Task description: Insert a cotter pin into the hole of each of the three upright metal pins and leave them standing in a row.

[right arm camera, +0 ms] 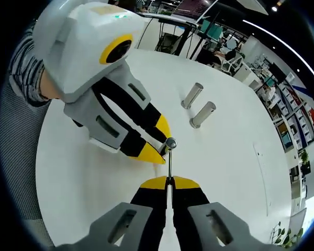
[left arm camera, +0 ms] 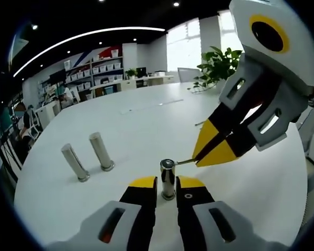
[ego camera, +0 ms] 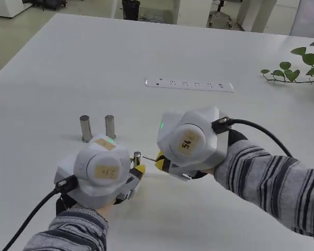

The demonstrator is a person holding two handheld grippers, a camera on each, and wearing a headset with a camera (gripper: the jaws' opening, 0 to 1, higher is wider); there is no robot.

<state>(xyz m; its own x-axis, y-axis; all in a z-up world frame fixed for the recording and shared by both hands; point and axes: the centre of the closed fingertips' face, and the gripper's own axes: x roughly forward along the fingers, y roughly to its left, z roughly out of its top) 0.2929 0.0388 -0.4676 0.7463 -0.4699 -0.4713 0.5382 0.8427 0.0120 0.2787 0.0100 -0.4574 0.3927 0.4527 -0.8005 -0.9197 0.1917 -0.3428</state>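
Left gripper [left arm camera: 166,184]: yellow-tipped jaws clamped on both sides of a short upright silver metal pin [left arm camera: 168,170], which stands on the white table [ego camera: 146,52]. Right gripper [right arm camera: 169,181]: jaws together, pinching a thin wire cotter pin [right arm camera: 169,163]. Its tip meets the clamped pin just under the head; cannot tell whether it sits in the hole. Second silver pin [ego camera: 85,128] and third silver pin [ego camera: 110,126] stand upright, side by side, just beyond.

Three metal pins [left arm camera: 168,177] [left arm camera: 101,150] [left arm camera: 75,162]: one between the left jaws, two beyond them. Seemingly one cotter pin [right arm camera: 169,164] in the right jaws. One power strip [ego camera: 189,84].
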